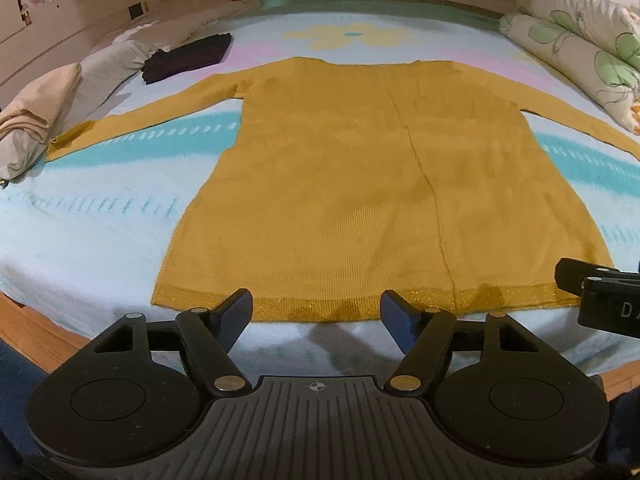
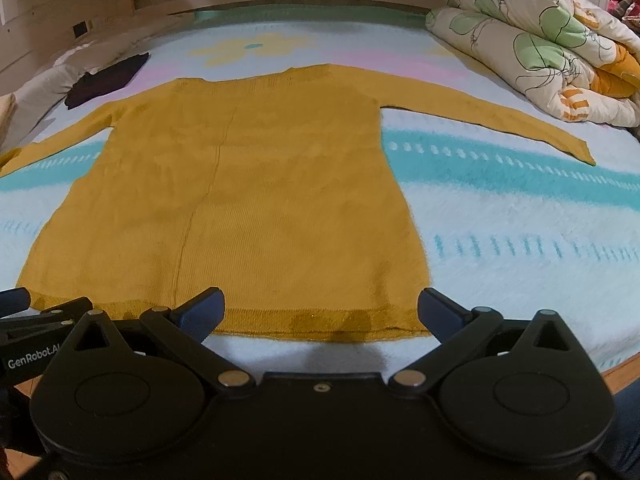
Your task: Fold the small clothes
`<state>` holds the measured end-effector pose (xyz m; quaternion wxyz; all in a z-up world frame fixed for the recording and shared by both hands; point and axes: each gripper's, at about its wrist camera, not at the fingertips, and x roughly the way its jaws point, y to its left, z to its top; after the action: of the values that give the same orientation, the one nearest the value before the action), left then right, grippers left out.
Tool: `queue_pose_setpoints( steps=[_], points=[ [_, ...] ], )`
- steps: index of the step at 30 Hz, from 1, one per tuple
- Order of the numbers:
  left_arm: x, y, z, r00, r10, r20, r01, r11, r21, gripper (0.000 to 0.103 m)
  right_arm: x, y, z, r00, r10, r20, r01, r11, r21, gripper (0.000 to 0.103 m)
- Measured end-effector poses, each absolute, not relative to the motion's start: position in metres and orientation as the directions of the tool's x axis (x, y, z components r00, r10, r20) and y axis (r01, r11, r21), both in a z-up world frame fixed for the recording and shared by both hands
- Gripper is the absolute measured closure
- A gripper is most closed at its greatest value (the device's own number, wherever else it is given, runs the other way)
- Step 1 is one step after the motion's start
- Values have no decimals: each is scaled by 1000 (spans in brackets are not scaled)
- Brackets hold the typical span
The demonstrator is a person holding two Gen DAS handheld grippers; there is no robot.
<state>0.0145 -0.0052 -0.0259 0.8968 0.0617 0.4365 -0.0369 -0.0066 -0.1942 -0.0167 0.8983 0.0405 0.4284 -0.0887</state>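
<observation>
A mustard-yellow long-sleeved knit top (image 1: 352, 184) lies flat on the bed, hem towards me, both sleeves spread out sideways. It also shows in the right wrist view (image 2: 256, 192). My left gripper (image 1: 316, 312) is open and empty, hovering just above the hem near its left half. My right gripper (image 2: 320, 312) is open and empty above the hem's right half. The right gripper's side shows at the right edge of the left wrist view (image 1: 600, 292), and the left gripper's side at the left edge of the right wrist view (image 2: 32, 320).
The bed has a pale blue fuzzy blanket (image 1: 100, 216) with teal bands. A folded dark garment (image 1: 188, 58) lies at the far left. Beige pillows (image 1: 36, 116) sit on the left, a rolled floral quilt (image 2: 532, 44) on the right. The wooden bed edge (image 1: 36, 332) runs along the front.
</observation>
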Motion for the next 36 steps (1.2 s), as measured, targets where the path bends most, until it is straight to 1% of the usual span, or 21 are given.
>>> queue_pose_setpoints(
  steps=[5, 8, 11, 13, 15, 16, 18, 24, 25, 26, 30, 31, 33, 35, 36],
  points=[
    [19, -7, -26, 610, -12, -793, 132, 987, 86, 37, -4, -193, -17, 613, -126, -780, 195, 981, -4, 1],
    [23, -8, -25, 602, -17, -798, 137, 987, 82, 42, -2, -191, -15, 613, -126, -780, 195, 981, -5, 1],
    [28, -8, -22, 599, -29, -800, 145, 987, 73, 48, 1, -187, -13, 616, -141, -775, 191, 981, -27, 1],
    [32, -8, -18, 601, -37, -798, 149, 987, 66, 56, 5, -183, -11, 612, -157, -775, 183, 982, -54, 1],
    [38, -9, -14, 603, -48, -796, 155, 986, 58, 59, 7, -181, -8, 616, -163, -771, 168, 983, -73, 1],
    [41, -9, -11, 603, -54, -796, 158, 986, 53, 60, 7, -181, -6, 625, -157, -765, 163, 984, -69, 1],
    [49, -9, -6, 607, -66, -792, 159, 987, 39, 66, 10, -184, -1, 631, -133, -765, 155, 987, -44, 2],
    [83, -14, 5, 578, -132, -805, 205, 979, -13, 68, 28, -199, 13, 615, -109, -781, 162, 987, -11, 12],
    [88, -17, 7, 579, -140, -803, 218, 976, -13, 68, 33, -204, 15, 612, -100, -785, 157, 988, -3, 18],
    [94, -20, 10, 583, -141, -800, 227, 974, -6, 68, 37, -209, 18, 611, -92, -787, 157, 988, 7, 21],
    [119, -37, 22, 615, -147, -775, 279, 960, 38, 68, 60, -240, 31, 608, -73, -791, 173, 984, 42, 25],
    [126, -42, 26, 627, -151, -764, 292, 955, 51, 68, 68, -250, 36, 608, -63, -791, 176, 983, 57, 28],
    [142, -53, 33, 660, -150, -736, 302, 950, 76, 68, 81, -272, 45, 609, -46, -792, 185, 979, 86, 29],
    [157, -63, 40, 687, -154, -710, 306, 948, 90, 68, 95, -296, 54, 605, -43, -795, 202, 974, 101, 33],
    [165, -69, 43, 694, -157, -703, 307, 947, 91, 68, 102, -309, 59, 604, -51, -795, 218, 971, 103, 33]
  ],
)
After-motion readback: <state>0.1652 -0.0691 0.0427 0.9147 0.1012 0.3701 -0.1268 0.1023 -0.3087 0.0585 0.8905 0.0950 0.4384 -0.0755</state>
